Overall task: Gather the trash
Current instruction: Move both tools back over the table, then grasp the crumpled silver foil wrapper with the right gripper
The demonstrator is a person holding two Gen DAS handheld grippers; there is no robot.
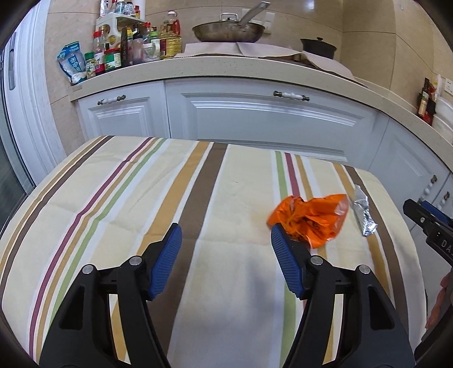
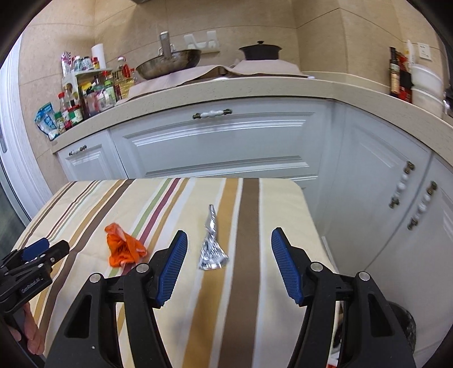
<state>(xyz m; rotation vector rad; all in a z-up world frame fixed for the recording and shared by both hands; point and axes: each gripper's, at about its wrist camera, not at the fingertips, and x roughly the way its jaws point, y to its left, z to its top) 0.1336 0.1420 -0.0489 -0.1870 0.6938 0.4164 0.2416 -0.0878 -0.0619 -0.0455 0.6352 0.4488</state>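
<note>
Over the striped cloth [image 1: 119, 198], both grippers hang with jaws spread, nothing between: left gripper [image 1: 223, 235], right gripper [image 2: 229, 240]. Just beyond lie the orange wrapper [image 1: 311, 218], perhaps touching the left gripper's finger, and beside it the foil wrapper [image 2: 211, 249]. Farther off stand white cabinets [image 2: 226, 141].

Bright, even daylight on my worktop [image 1: 119, 181]. Soft shadow under my left hand-held gripper [image 1: 223, 240]. Glare on wall tiles [image 1: 311, 8]. Heavy fisheye bending, dark vignetted corners; slight blur overall.
</note>
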